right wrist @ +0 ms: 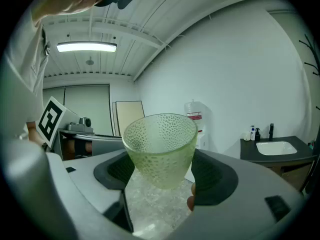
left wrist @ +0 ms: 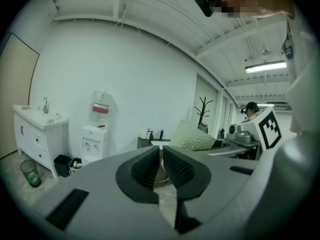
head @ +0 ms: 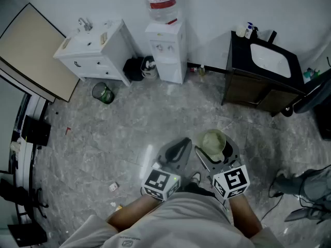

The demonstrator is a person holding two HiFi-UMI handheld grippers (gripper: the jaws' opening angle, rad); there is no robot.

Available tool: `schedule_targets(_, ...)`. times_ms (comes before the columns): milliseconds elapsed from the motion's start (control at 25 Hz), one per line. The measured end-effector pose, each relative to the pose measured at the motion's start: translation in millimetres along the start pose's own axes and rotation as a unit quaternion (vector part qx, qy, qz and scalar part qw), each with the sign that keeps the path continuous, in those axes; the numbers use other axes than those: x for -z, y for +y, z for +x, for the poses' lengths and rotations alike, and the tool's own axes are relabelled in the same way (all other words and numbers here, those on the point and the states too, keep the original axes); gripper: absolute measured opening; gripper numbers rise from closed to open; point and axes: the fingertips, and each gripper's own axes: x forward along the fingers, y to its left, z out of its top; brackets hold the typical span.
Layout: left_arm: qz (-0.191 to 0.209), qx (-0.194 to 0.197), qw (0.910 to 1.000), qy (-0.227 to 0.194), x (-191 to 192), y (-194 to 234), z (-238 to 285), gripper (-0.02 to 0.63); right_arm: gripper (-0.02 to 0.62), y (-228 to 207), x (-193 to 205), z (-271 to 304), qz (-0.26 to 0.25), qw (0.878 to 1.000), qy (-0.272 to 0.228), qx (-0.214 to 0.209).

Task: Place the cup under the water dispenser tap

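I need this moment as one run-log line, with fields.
right tool: holds green dimpled glass cup | left tool: shut, empty | white water dispenser: across the room

Two hand-held grippers (head: 177,150) (head: 211,156), one cup (head: 213,140), one water dispenser (head: 168,45), two sink cabinets (head: 98,63) (head: 256,87) and one green bin (head: 103,93)

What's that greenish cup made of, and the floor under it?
Cup: probably glass, maybe clear plastic; pale green, translucent, dimpled all over.
Floor: looks like polished grey marble or marble-look tile; veined, with a glare patch.
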Motion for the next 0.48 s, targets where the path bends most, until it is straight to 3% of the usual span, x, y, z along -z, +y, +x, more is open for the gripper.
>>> schedule_targets(480,-0.005,0.002,1.0,0.0,2.0,-1.0,1.7,0.026,0.331,-2.3,-2.0,-2.1,0.021,1.0,-0.01,-0.004)
